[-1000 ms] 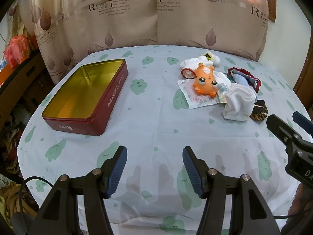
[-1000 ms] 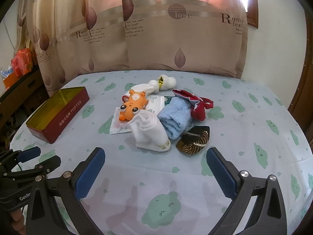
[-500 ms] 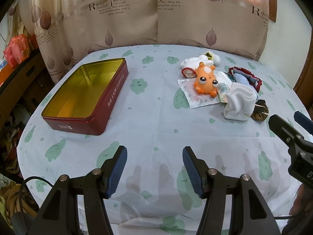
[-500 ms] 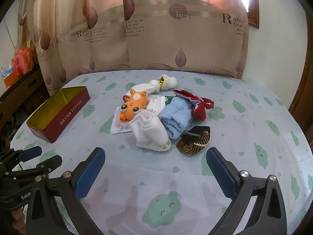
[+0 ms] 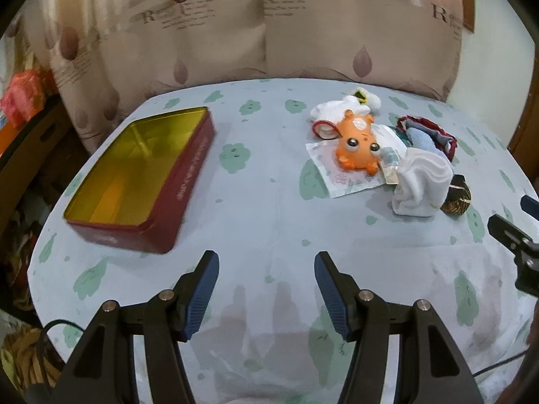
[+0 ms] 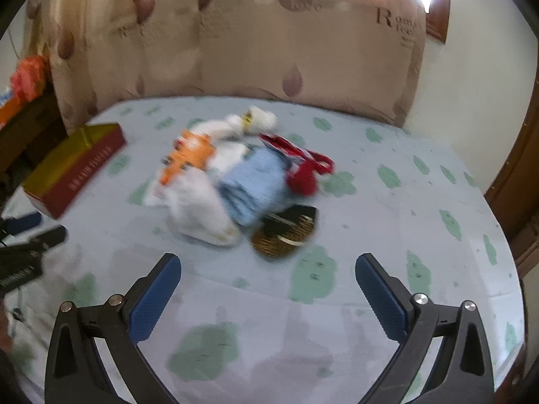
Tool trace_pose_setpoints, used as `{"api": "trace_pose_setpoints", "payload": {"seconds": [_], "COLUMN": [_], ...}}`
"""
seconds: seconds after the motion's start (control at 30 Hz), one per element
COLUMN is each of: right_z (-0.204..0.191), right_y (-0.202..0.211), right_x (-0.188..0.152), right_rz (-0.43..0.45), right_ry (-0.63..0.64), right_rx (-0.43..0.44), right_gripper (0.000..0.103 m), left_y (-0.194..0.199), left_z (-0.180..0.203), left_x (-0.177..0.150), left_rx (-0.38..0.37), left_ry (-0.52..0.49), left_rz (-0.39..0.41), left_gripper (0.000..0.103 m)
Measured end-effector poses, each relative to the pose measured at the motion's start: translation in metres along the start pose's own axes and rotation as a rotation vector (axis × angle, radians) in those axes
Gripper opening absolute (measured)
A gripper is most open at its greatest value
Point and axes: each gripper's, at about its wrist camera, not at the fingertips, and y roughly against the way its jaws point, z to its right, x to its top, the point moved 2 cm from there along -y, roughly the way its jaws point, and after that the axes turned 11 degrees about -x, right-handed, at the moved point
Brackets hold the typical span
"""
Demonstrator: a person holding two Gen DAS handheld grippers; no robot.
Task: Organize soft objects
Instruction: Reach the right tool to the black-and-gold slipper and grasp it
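A pile of soft things lies on the table: an orange plush toy (image 5: 356,143), a white sock (image 5: 421,185), a folded blue towel (image 6: 259,185), a red pouch (image 6: 303,171), another white sock with a yellow tag (image 5: 350,107) and a brown-gold purse (image 6: 286,234). An open red tin with a gold inside (image 5: 141,175) stands left. My left gripper (image 5: 264,291) is open and empty over the near table. My right gripper (image 6: 267,294) is wide open and empty, just short of the pile.
The table (image 5: 269,208) has a pale blue cloth with green shapes. A curtain (image 5: 269,23) hangs behind. A paper sheet (image 5: 340,175) lies under the toy. Shelves with clutter (image 5: 20,101) stand at left. A wooden door frame (image 6: 518,185) is at right.
My right gripper has moved forward toward the pile, and its view is now blurred. My left gripper shifted slightly. Both stay open.
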Motion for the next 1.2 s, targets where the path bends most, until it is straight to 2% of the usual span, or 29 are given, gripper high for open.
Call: {"api": "trace_pose_setpoints", "payload": {"seconds": [0.3, 0.53, 0.6, 0.67, 0.8, 0.87, 0.97, 1.1, 1.2], "right_z": [0.016, 0.005, 0.002, 0.001, 0.003, 0.006, 0.016, 0.039, 0.051], "right_y": [-0.059, -0.095, -0.104, -0.111, -0.118, -0.117, -0.115, -0.115, -0.117], "right_x": [0.004, 0.018, 0.021, 0.022, 0.021, 0.02, 0.017, 0.01, 0.007], "right_rz": [-0.106, -0.135, -0.143, -0.148, -0.139, -0.127, -0.125, -0.121, -0.126], "right_ry": [-0.019, 0.022, 0.025, 0.021, -0.008, -0.014, -0.035, -0.067, -0.118], "right_rx": [-0.012, -0.029, -0.019, -0.008, 0.049, 0.064, 0.068, 0.027, 0.053], "right_gripper": [0.101, 0.09, 0.083, 0.069, 0.062, 0.041, 0.03, 0.03, 0.029], "left_y": [-0.029, -0.042, -0.045, -0.048, -0.053, -0.057, -0.062, -0.063, -0.064], "left_z": [0.024, 0.035, 0.039, 0.043, 0.054, 0.062, 0.074, 0.092, 0.104], "left_x": [0.007, 0.015, 0.019, 0.021, 0.026, 0.027, 0.028, 0.028, 0.03], "left_rx": [-0.081, -0.139, -0.154, -0.17, -0.211, -0.241, -0.287, -0.353, -0.411], "left_ry": [-0.092, -0.123, -0.139, -0.148, -0.167, -0.18, -0.198, -0.228, -0.222], "left_rz": [-0.039, -0.046, -0.046, -0.044, -0.046, -0.049, -0.051, -0.052, -0.052], "left_gripper": [0.061, 0.061, 0.061, 0.061, 0.061, 0.061, 0.061, 0.061, 0.061]}}
